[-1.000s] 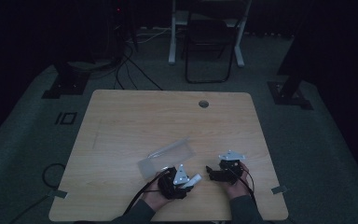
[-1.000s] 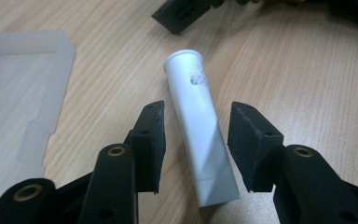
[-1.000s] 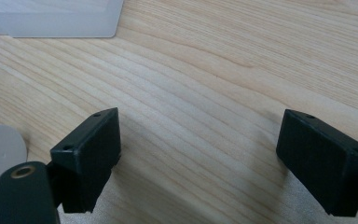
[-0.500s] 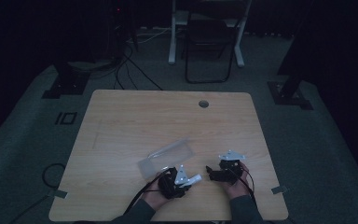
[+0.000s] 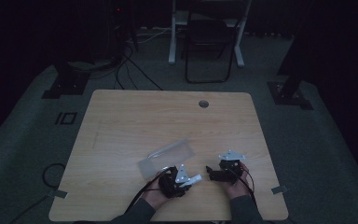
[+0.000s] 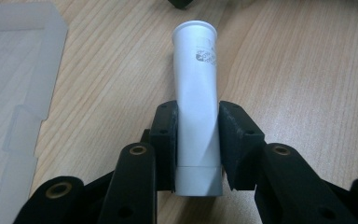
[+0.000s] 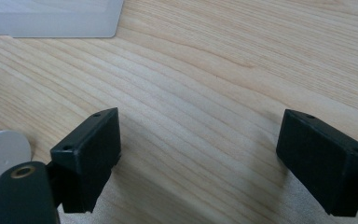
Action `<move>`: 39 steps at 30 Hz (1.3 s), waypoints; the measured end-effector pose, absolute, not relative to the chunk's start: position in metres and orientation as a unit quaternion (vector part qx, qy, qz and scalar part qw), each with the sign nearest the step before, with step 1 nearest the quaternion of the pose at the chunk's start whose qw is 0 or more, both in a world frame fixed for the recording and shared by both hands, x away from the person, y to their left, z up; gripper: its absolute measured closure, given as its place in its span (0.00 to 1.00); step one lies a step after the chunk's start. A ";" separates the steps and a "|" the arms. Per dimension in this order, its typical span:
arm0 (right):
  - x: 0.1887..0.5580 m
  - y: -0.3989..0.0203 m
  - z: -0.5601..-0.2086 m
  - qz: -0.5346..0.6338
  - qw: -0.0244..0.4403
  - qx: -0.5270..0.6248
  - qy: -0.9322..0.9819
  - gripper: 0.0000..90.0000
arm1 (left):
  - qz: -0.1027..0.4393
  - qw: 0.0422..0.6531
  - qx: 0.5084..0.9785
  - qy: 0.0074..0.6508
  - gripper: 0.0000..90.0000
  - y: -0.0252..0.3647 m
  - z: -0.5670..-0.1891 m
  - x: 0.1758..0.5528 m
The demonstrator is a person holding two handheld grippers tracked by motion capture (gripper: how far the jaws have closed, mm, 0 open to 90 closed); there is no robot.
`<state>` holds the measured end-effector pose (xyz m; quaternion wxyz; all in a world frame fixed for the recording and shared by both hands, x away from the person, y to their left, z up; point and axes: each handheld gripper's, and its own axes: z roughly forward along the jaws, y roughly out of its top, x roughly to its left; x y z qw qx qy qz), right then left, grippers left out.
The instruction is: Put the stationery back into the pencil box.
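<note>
item in hand: white tube (image 6: 196,112), clamped in your left gripper (image 6: 196,140); right gripper (image 7: 198,149) gaping, next lift clear.

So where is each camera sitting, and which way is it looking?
High view: sits above the person's side, looking forward and down on the wooden table; both hands show, with the left claw and right claw.
Left gripper view: rides the left claw, looking along its jaws shut on a white tube.
Right gripper view: rides the right claw, looking down past its open jaws at the tabletop.
Shared: the frosted plastic sleeve and the tube appear in all three.
</note>
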<state>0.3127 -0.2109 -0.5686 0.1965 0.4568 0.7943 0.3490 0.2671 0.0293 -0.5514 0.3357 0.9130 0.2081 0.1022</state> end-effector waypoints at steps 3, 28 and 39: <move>0.313 -0.211 -0.569 0.349 0.196 0.457 0.794 0.15 | 0.099 0.336 0.913 0.208 0.77 0.029 -0.551 0.268; 0.313 -0.211 -0.569 0.349 0.196 0.457 0.794 0.15 | 0.125 0.360 0.904 0.194 0.79 0.032 -0.542 0.262; 0.313 -0.211 -0.569 0.349 0.197 0.457 0.794 0.15 | 0.130 0.368 0.901 0.188 0.79 0.033 -0.534 0.259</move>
